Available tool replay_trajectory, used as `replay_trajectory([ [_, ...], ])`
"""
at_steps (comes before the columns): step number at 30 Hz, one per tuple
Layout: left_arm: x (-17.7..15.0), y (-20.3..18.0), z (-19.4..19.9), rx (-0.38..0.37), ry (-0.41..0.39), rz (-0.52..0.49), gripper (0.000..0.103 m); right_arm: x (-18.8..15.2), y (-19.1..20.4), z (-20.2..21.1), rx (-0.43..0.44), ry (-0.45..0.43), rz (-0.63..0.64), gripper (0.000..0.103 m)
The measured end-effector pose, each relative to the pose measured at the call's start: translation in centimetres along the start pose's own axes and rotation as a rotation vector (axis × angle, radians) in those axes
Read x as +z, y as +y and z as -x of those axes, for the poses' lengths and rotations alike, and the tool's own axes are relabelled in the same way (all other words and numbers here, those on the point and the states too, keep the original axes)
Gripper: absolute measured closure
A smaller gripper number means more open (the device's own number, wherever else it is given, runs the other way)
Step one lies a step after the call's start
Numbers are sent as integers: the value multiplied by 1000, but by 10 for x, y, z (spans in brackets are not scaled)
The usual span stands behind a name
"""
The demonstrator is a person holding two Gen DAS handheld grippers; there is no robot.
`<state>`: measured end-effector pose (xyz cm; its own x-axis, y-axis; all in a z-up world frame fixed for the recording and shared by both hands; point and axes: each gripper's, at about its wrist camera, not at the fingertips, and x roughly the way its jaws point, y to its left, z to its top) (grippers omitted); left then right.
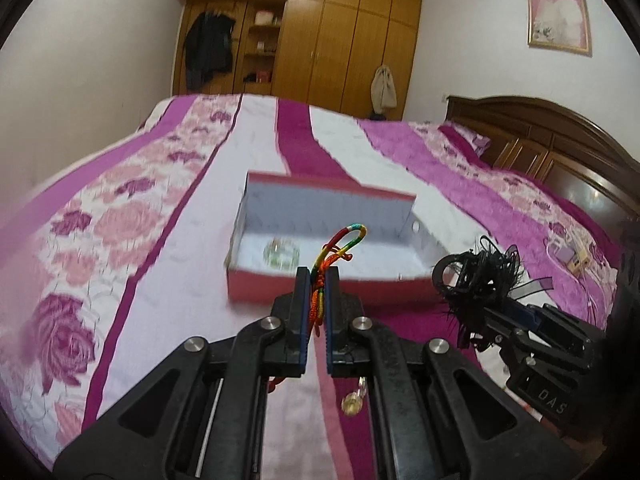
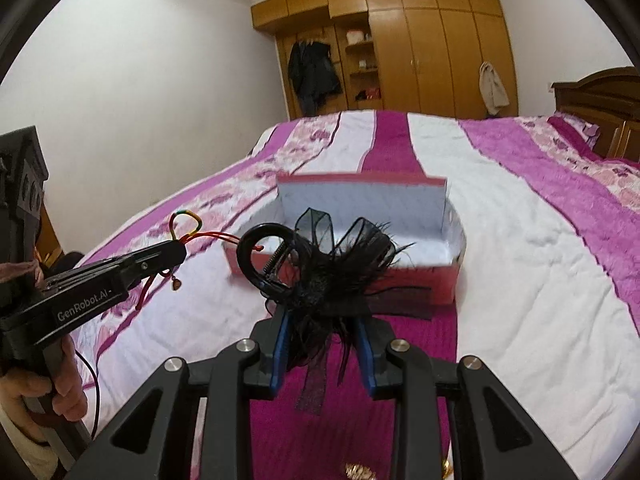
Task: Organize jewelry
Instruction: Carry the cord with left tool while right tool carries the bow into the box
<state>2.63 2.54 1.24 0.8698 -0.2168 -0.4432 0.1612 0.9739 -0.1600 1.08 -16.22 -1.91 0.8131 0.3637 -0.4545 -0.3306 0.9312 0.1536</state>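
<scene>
A red box [image 1: 280,286] with a white inside lies open on the bed; a pale green bangle [image 1: 281,254] rests on its floor. My left gripper [image 1: 319,276] is shut on a multicoloured woven cord bracelet [image 1: 347,240], whose loop sticks up above the fingertips just short of the box's near wall. My right gripper [image 2: 322,312] is shut on a black feathered hair clip [image 2: 320,264] with a round black handle, held in front of the box [image 2: 456,240]. The left gripper [image 2: 176,250] with the bracelet [image 2: 186,222] shows at the left of the right wrist view; the right one [image 1: 476,292] shows at the right of the left view.
The bed wears a purple, pink and white flowered cover [image 1: 120,208]. A small gold trinket [image 1: 352,404] lies on the cover below my left gripper. Small items [image 1: 572,254] sit near the wooden headboard [image 1: 560,148]. A wardrobe [image 1: 320,32] stands beyond the bed. A hand [image 2: 36,392] grips the left handle.
</scene>
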Motion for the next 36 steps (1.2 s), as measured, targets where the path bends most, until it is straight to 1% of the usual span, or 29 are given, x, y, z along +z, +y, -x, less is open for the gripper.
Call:
replay_trajectory([
  [5, 14, -2, -7, 17, -77, -1, 103, 13, -4, -7, -20, -50, -4, 72],
  [10, 27, -3, -15, 29, -131, -3, 103, 26, -8, -15, -61, -107, 13, 72],
  [15, 36, -6, -28, 45, -155, 1, 103, 35, -16, -26, -95, -141, 20, 72],
  [21, 43, -10, -44, 69, -182, -5, 103, 43, -30, -43, -129, -160, 10, 72],
  [26, 47, -8, -56, 74, -195, 22, 103, 51, -38, -59, -160, -166, 6, 72],
  [29, 48, -9, -66, 89, -197, 17, 103, 54, -40, -67, -170, -169, 7, 72],
  [36, 45, -11, -96, 121, -140, 9, 103, 54, -47, -87, -195, -132, 10, 72],
])
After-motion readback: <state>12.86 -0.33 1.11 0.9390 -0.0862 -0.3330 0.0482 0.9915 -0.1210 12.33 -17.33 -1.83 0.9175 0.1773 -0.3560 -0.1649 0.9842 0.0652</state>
